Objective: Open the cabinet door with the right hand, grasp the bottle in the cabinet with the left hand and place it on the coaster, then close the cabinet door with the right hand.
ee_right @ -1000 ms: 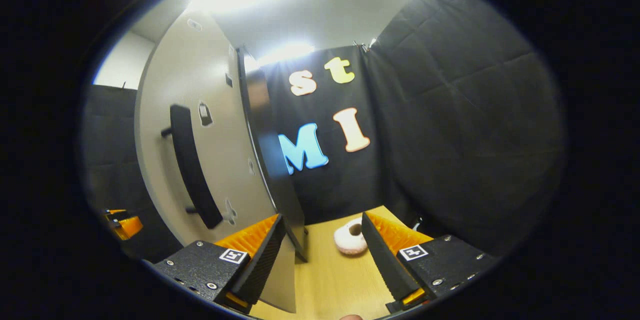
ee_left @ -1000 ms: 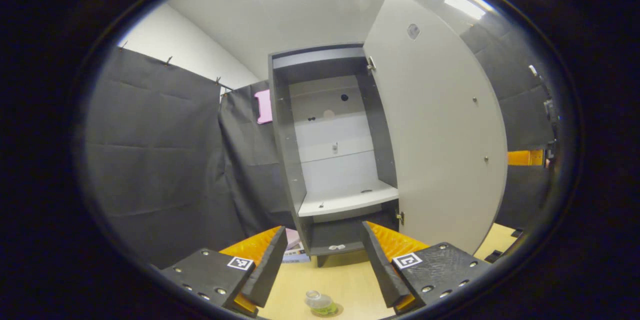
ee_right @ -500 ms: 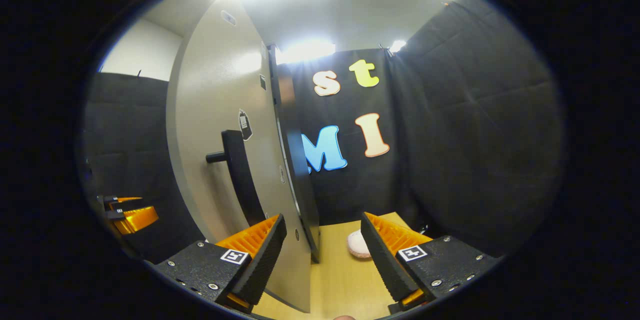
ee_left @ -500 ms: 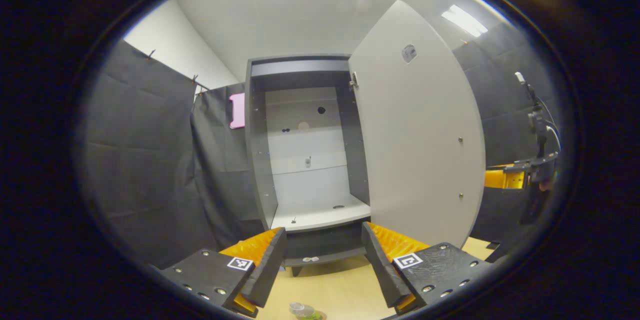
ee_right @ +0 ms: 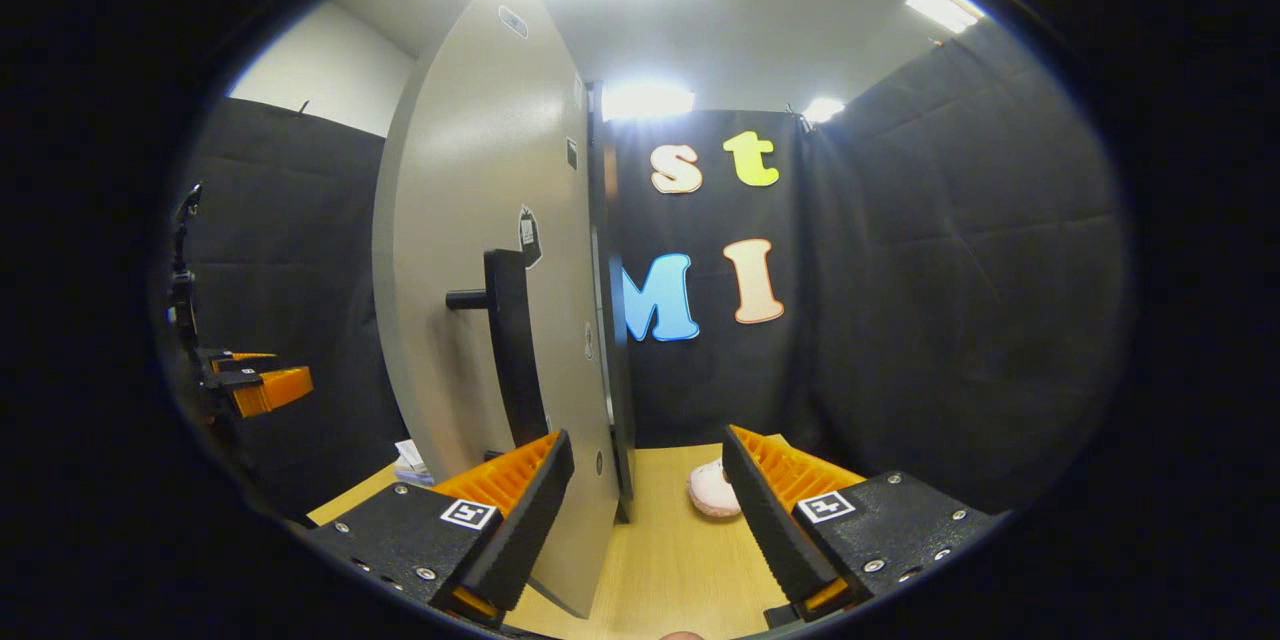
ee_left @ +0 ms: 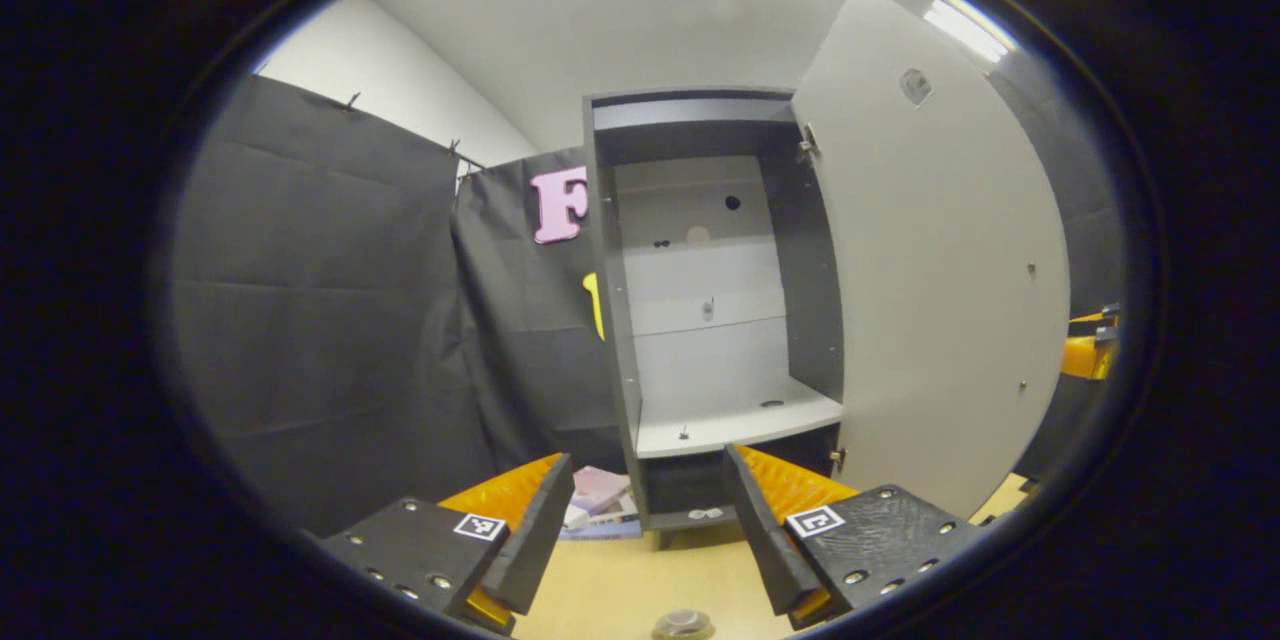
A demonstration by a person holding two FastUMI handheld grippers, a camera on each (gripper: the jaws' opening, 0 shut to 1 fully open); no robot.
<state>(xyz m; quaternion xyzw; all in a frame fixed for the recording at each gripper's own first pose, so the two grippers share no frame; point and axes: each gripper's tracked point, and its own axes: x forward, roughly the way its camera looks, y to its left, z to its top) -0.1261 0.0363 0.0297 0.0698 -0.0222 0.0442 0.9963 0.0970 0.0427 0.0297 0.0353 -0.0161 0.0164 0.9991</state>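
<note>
Left gripper view: left tool (ee_left: 648, 530) apart, empty, facing cabinet (ee_left: 712, 320). Door (ee_left: 940, 260) swung wide at cabinet's right. Bottle (ee_left: 684, 623) on tabletop (ee_left: 610, 590) in front of cabinet, cut by lower edge; coaster under it can't be made out. Right gripper view: right tool (ee_right: 648, 520) apart, empty, beside door's outer face, near handle (ee_right: 508, 345), not touching. Left tool (ee_right: 262, 386) beyond door's free edge.

Two handheld grippers, each with wedge-shaped fingers

Left gripper (ee_left: 648, 520) and right gripper (ee_right: 648, 510): ribbed inner faces, a square coded tag and small screws on each finger mount.
</note>
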